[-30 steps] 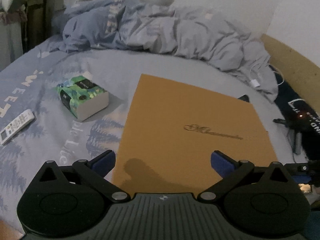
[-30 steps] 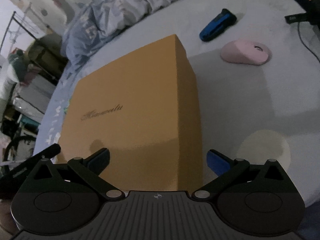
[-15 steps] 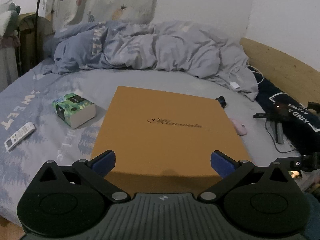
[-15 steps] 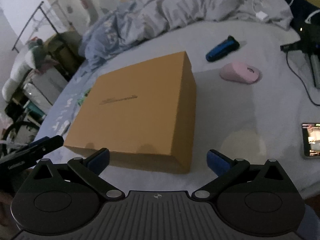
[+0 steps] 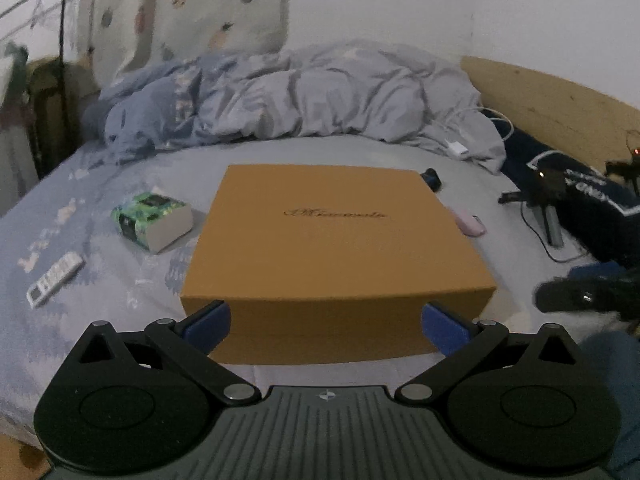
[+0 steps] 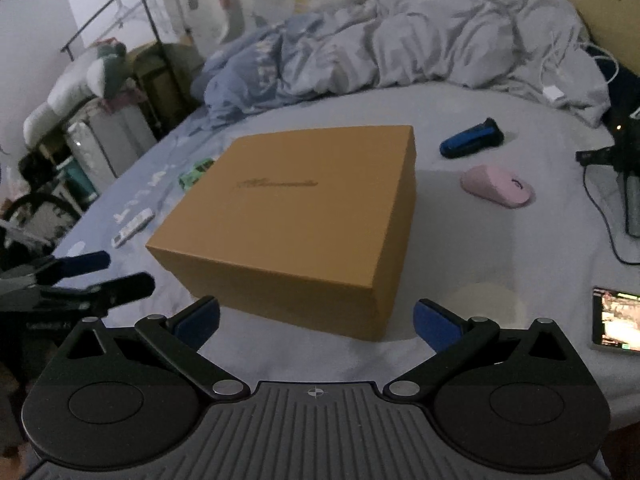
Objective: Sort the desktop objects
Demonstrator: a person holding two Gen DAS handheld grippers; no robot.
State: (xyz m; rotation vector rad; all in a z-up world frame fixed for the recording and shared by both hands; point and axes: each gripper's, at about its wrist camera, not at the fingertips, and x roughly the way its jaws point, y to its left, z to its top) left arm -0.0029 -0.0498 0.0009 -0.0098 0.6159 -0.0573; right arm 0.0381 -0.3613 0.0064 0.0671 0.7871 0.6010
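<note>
Both tools, left point(image 5: 326, 316) and right point(image 6: 316, 314), gape wide and empty before the closed box point(image 5: 332, 236) mid-bed point(image 5: 100, 280). Mouse point(image 6: 498, 185) and shaver point(image 6: 472, 142) lie at its 3 o'clock; tissues point(image 5: 154, 220) and remote point(image 5: 54, 279) at 9. Best: unlid first, gripping opposite edges evenly. Dim bedroom, rumpled duvet point(image 5: 300, 96) behind.

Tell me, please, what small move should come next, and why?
Probably the right tool should move forward and right toward the pink mouse. Both tools are open and empty, the orange box is closed, and the mouse lies loose on the bed sheet beside it, with bare sheet in between.
</note>
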